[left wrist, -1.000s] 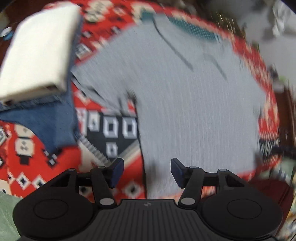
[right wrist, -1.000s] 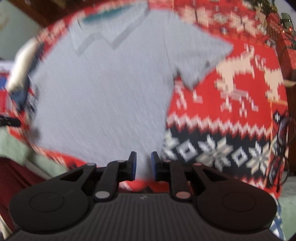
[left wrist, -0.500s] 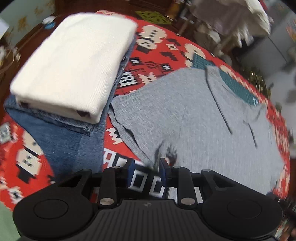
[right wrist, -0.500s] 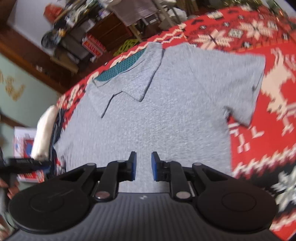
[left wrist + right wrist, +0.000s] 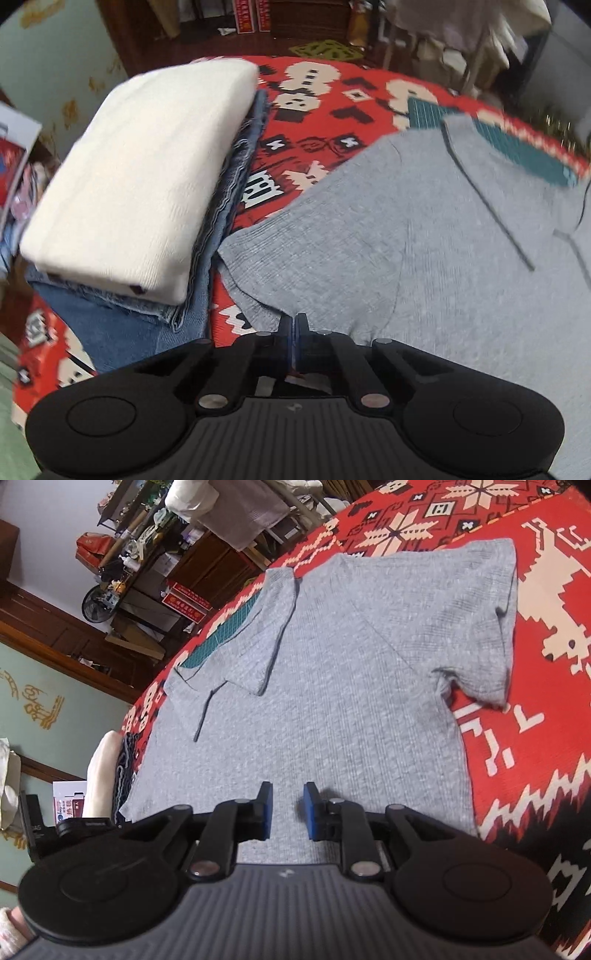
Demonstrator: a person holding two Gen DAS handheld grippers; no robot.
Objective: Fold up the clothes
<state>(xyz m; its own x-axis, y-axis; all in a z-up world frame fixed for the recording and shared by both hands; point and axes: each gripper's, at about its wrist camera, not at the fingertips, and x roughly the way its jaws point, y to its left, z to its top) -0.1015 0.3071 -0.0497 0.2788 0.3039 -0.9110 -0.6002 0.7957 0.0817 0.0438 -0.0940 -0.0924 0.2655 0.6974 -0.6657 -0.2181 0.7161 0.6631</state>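
A grey polo shirt [image 5: 424, 258] lies spread flat, front up, on a red patterned blanket [image 5: 314, 110]. My left gripper [image 5: 293, 325] is shut, its tips pinching the shirt's side edge just below the short sleeve [image 5: 288, 258]. In the right wrist view the shirt [image 5: 332, 701] fills the middle, collar [image 5: 266, 635] at the far side and the other sleeve [image 5: 480, 627] out to the right. My right gripper [image 5: 286, 805] hovers over the shirt's lower body, narrowly open with nothing between its blue pads [image 5: 264, 812].
A folded white cloth [image 5: 147, 177] rests on folded blue jeans [image 5: 129, 332] just left of the shirt. A teal mat [image 5: 517, 147] peeks out behind the collar. Shelves and furniture [image 5: 147, 572] crowd the far side. A black device [image 5: 55, 827] is at the left edge.
My left gripper came down to the shirt's side edge by the sleeve and shut on it. My right gripper tilted up over the lower body, its gap unchanged.
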